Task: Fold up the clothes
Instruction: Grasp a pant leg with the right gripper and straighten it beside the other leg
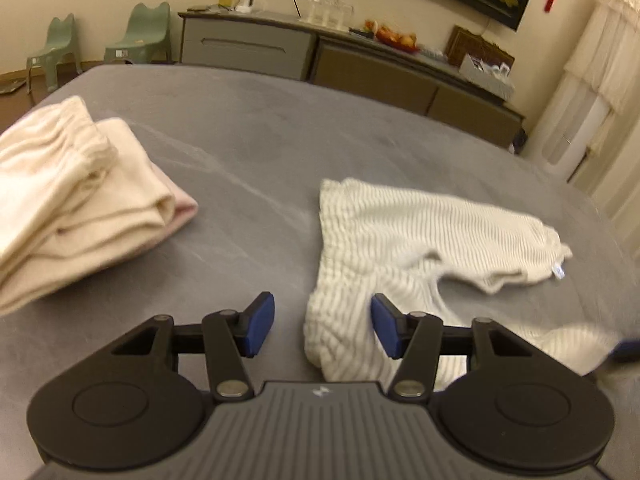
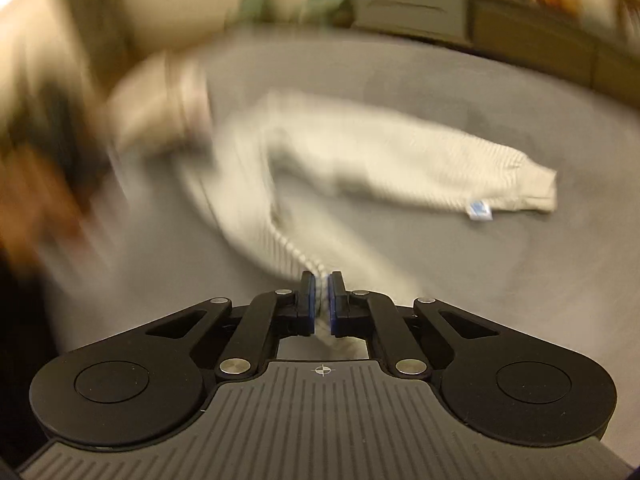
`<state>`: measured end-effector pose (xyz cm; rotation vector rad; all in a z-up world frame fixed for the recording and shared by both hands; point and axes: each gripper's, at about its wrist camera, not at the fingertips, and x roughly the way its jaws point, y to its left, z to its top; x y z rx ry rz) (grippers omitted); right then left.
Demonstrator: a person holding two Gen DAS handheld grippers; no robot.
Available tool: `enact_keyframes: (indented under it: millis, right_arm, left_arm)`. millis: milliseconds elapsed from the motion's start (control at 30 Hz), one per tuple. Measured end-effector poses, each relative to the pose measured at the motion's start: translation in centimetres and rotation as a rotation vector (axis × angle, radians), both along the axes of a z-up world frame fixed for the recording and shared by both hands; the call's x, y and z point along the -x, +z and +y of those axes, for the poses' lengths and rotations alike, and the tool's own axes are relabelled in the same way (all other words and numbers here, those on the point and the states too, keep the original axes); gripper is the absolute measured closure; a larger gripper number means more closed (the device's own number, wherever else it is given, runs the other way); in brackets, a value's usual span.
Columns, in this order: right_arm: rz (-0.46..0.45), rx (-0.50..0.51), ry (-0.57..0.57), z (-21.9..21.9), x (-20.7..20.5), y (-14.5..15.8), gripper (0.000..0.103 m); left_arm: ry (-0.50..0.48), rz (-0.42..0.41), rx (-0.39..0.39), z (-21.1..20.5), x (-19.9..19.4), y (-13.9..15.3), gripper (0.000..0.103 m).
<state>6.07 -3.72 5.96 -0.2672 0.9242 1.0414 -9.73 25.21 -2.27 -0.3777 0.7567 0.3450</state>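
A white garment with thin grey stripes (image 1: pixel 420 232) lies spread on the grey bed cover (image 1: pixel 248 128), with a small blue label at one leg end. My left gripper (image 1: pixel 322 312) hangs open just over its near bunched edge. The cloth lies under the gap and the right finger, and neither pad presses on it. In the right wrist view, which is blurred, my right gripper (image 2: pixel 322 280) is shut on the end of the other leg of the striped garment (image 2: pixel 392 156). A blurred blue piece of the right gripper (image 1: pixel 626 350) shows at the left wrist view's right edge.
A folded cream pile of clothes (image 1: pixel 68 200) sits at the left of the bed. Beyond the bed stand a long low sideboard (image 1: pixel 320 52) with clutter on it, two green plastic chairs (image 1: pixel 140 32) and white curtains (image 1: pixel 600 80). A dark blurred shape (image 2: pixel 36 184) fills the right wrist view's left side.
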Motion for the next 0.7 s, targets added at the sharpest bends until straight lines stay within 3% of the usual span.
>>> enact_keyframes:
  millis: [33, 67, 100, 133, 167, 233, 333, 467, 533, 633, 700]
  right_arm:
    - [0.062, -0.052, -0.059, -0.4, -1.6, 1.2, 0.095]
    - [0.118, -0.094, -0.117, -0.7, -3.2, 2.3, 0.079]
    - [0.108, -0.039, -0.174, -0.6, -4.7, 1.6, 0.069]
    - [0.101, 0.01, -0.228, -0.5, -6.1, 1.0, 0.041]
    - [0.113, -0.015, -0.268, -1.4, -6.5, 0.5, 0.036]
    - [0.137, -0.067, -0.345, -3.0, -7.2, -0.5, 0.034]
    - [0.178, -0.221, -0.382, -6.0, -4.2, -2.0, 0.021]
    - [-0.008, -0.172, -0.381, -3.9, 2.9, -4.1, 0.019]
    - [-0.17, -0.071, -0.245, 0.1, 6.5, -4.6, 0.019]
    - [-0.371, -0.006, -0.03, 5.4, 10.7, -5.3, 0.011]
    - [-0.432, 0.058, 0.018, 7.8, 11.6, -6.4, 0.019]
  left_arm:
    - [-0.004, 0.007, -0.006, 0.0, -0.4, 0.0, 0.049]
    - [-0.007, 0.017, -0.016, 0.0, -0.8, -0.1, 0.049]
    - [-0.009, 0.026, -0.03, -0.2, -1.1, -0.3, 0.049]
    - [-0.011, 0.032, -0.043, -0.3, -1.3, -0.3, 0.049]
    - [-0.014, 0.034, -0.054, -0.4, -1.3, -0.2, 0.049]
    - [-0.019, 0.023, -0.066, -0.6, -1.0, 0.1, 0.049]
    - [-0.031, -0.004, -0.059, -0.7, -0.6, 0.6, 0.049]
    - [-0.08, 0.004, -0.072, -1.8, -1.0, 0.5, 0.049]
    - [-0.091, 0.018, -0.097, -2.4, -1.1, 0.3, 0.049]
    - [-0.086, 0.033, -0.101, -2.4, -1.2, 0.0, 0.049]
    - [-0.077, 0.041, -0.094, -2.1, -1.2, -0.3, 0.049]
